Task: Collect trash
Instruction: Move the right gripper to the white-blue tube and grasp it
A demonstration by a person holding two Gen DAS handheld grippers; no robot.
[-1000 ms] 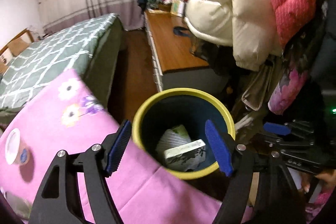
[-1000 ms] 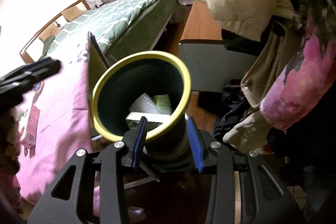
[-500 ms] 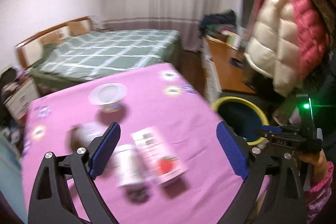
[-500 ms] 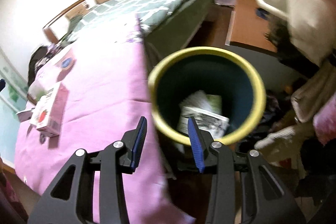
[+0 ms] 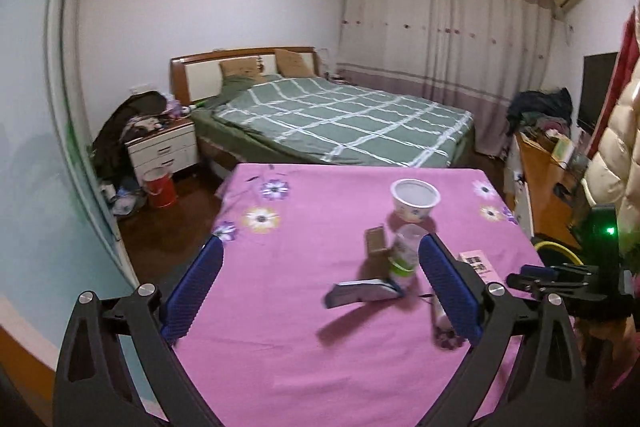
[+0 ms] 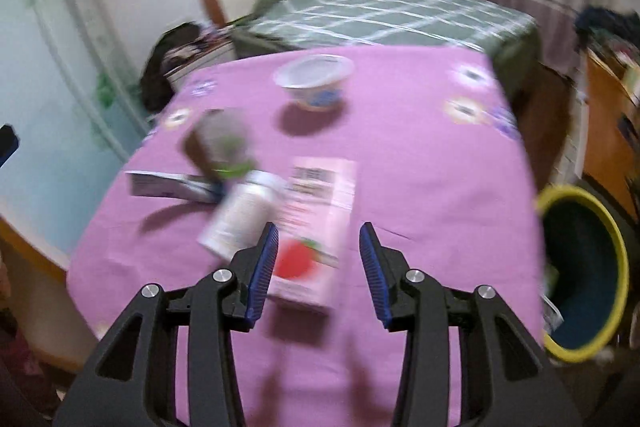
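Pink tablecloth (image 5: 304,307) holds trash; both tongs empty.

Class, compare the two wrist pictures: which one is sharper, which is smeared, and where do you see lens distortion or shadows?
Left wrist view: mostly sharp; fisheye bends the walls, and the dark flat box throws a shadow on the pink tablecloth. Right wrist view: motion blur smears the white cup, the carton and the yellow-rimmed bin; only the right gripper looks crisp.

Motion-blurred bottle (image 6: 240,215), bin (image 6: 580,271) partly cropped
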